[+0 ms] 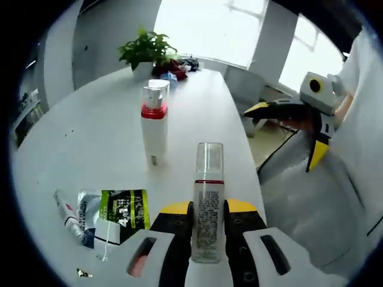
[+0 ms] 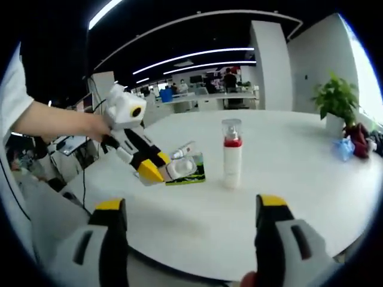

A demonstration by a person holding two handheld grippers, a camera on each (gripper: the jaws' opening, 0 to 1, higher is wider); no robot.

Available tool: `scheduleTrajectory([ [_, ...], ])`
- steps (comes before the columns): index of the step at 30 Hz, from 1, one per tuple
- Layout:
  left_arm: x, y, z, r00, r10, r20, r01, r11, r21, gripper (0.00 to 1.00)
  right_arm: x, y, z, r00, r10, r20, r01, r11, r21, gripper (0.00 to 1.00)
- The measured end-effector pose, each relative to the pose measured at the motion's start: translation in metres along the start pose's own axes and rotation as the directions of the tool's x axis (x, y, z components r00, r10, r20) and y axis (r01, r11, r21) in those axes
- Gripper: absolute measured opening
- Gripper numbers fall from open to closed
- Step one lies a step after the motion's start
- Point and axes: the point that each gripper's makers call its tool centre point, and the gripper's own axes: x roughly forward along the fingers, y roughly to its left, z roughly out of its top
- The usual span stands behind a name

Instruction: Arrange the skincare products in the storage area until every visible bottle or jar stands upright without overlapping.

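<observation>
Between the jaws of the left hand-held gripper (image 1: 207,230), a clear-capped bottle (image 1: 208,203) is clamped, long axis upright, low over the white tabletop (image 1: 90,131). Just beyond it stands 1 red-collared pump bottle (image 1: 154,122), already upright. A tube (image 1: 67,214) and a sachet (image 1: 122,209) lie flat nearby. Right hand-held gripper (image 2: 190,224) hangs open and empty, farther off.

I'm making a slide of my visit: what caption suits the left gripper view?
Left gripper clamps a clear-capped bottle upright on the white table, behind it a red-collared white bottle.
</observation>
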Motion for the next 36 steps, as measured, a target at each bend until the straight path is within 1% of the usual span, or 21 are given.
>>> scheduleTrajectory([
  [5, -0.007, -0.009, 0.006, 0.997, 0.025, 0.067, -0.022, 0.999, -0.043, 0.16, 0.000, 0.005, 0.000, 1.000, 0.026, -0.002, -0.026, 1.000, -0.011, 0.88],
  [9, -0.013, -0.016, 0.015, 0.989, 0.036, 0.143, -0.024, 0.996, -0.088, 0.16, 0.000, 0.009, 0.002, 0.999, 0.042, 0.007, -0.042, 0.999, -0.017, 0.87],
  [11, -0.016, -0.021, 0.018, 0.982, 0.047, 0.184, -0.025, 0.993, -0.117, 0.16, 0.000, 0.012, 0.005, 0.998, 0.058, 0.024, -0.058, 0.998, -0.017, 0.86],
  [12, -0.017, -0.025, 0.017, 0.979, 0.040, 0.198, -0.013, 0.991, -0.133, 0.16, -0.001, 0.013, 0.005, 0.998, 0.063, 0.026, -0.063, 0.998, -0.017, 0.86],
  [14, -0.019, -0.030, 0.016, 0.974, 0.050, 0.221, -0.016, 0.988, -0.151, 0.16, -0.001, 0.015, 0.008, 0.996, 0.074, 0.040, -0.074, 0.997, -0.011, 0.86],
  [15, -0.020, -0.031, 0.017, 0.971, 0.052, 0.233, -0.014, 0.987, -0.162, 0.16, -0.002, 0.018, 0.011, 0.993, 0.099, 0.058, -0.099, 0.995, 0.007, 0.86],
  [17, -0.022, -0.035, 0.021, 0.958, 0.062, 0.281, -0.006, 0.981, -0.196, 0.16, -0.005, 0.022, 0.017, 0.988, 0.124, 0.092, -0.127, 0.992, 0.020, 0.86],
  [19, -0.024, -0.039, 0.022, 0.947, 0.072, 0.314, -0.003, 0.977, -0.215, 0.16, -0.007, 0.023, 0.020, 0.987, 0.128, 0.102, -0.130, 0.991, 0.015, 0.85],
  [22, -0.024, -0.044, 0.021, 0.939, 0.087, 0.331, -0.008, 0.973, -0.233, 0.16, -0.007, 0.032, 0.025, 0.976, 0.184, 0.121, -0.194, 0.978, 0.078, 0.82],
  [23, -0.024, -0.046, 0.021, 0.937, 0.089, 0.339, -0.006, 0.971, -0.239, 0.16, -0.008, 0.033, 0.025, 0.973, 0.198, 0.117, -0.208, 0.975, 0.078, 0.80],
  [24, -0.025, -0.049, 0.022, 0.930, 0.093, 0.354, -0.002, 0.969, -0.249, 0.16, -0.009, 0.037, 0.028, 0.967, 0.224, 0.124, -0.232, 0.971, 0.055, 0.74],
  [26, -0.026, -0.054, 0.026, 0.921, 0.096, 0.378, 0.006, 0.966, -0.259, 0.16, -0.013, 0.046, 0.042, 0.946, 0.274, 0.172, -0.283, 0.959, 0.028, 0.64],
  [27, -0.027, -0.056, 0.028, 0.913, 0.106, 0.395, 0.004, 0.963, -0.268, 0.16, -0.013, 0.046, 0.046, 0.944, 0.277, 0.181, -0.288, 0.957, 0.039, 0.63],
  [29, -0.026, -0.061, 0.031, 0.909, 0.108, 0.404, 0.005, 0.963, -0.270, 0.16, -0.011, 0.049, 0.057, 0.929, 0.309, 0.206, -0.329, 0.941, 0.075, 0.64],
  [31, -0.025, -0.067, 0.035, 0.903, 0.103, 0.417, 0.013, 0.964, -0.266, 0.16, -0.008, 0.046, 0.065, 0.919, 0.323, 0.226, -0.352, 0.931, 0.100, 0.64],
  [33, -0.024, -0.074, 0.041, 0.896, 0.090, 0.435, 0.029, 0.965, -0.259, 0.16, -0.005, 0.042, 0.071, 0.908, 0.340, 0.246, -0.384, 0.910, 0.158, 0.60],
  [35, -0.023, -0.079, 0.045, 0.890, 0.086, 0.449, 0.033, 0.967, -0.251, 0.16, -0.003, 0.038, 0.076, 0.897, 0.348, 0.271, -0.405, 0.894, 0.193, 0.57],
  [36, -0.023, -0.080, 0.048, 0.886, 0.082, 0.457, 0.038, 0.968, -0.249, 0.16, -0.002, 0.032, 0.076, 0.902, 0.344, 0.260, -0.397, 0.898, 0.190, 0.56],
])
